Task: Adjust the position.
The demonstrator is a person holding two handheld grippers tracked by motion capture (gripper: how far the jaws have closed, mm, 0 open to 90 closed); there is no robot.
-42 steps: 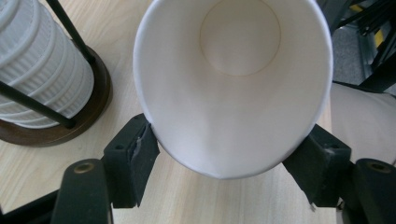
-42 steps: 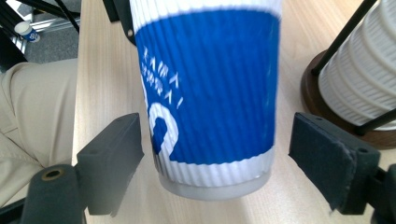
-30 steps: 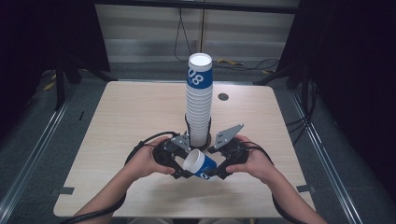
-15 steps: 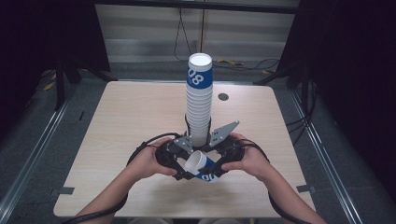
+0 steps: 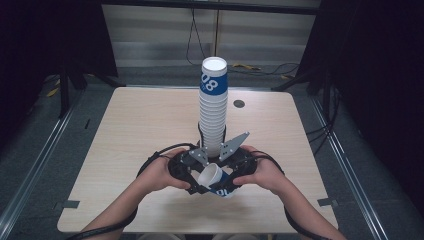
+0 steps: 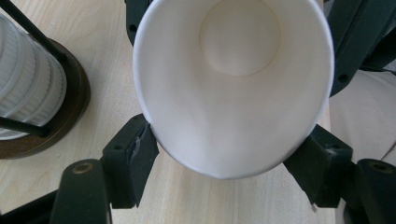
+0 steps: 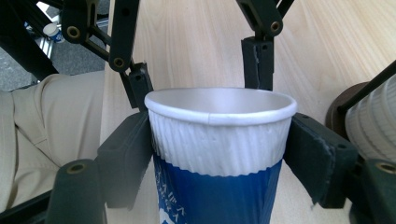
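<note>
One ribbed white-and-blue paper cup, round-rimmed, smooth inside.

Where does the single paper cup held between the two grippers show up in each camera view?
High view: paper cup low centre, between both hands, in front of the stack.
Left gripper view: cup upper centre, its mouth facing the camera.
Right gripper view: cup centre, rim up.
Shared landmark: the cup stack.
</note>
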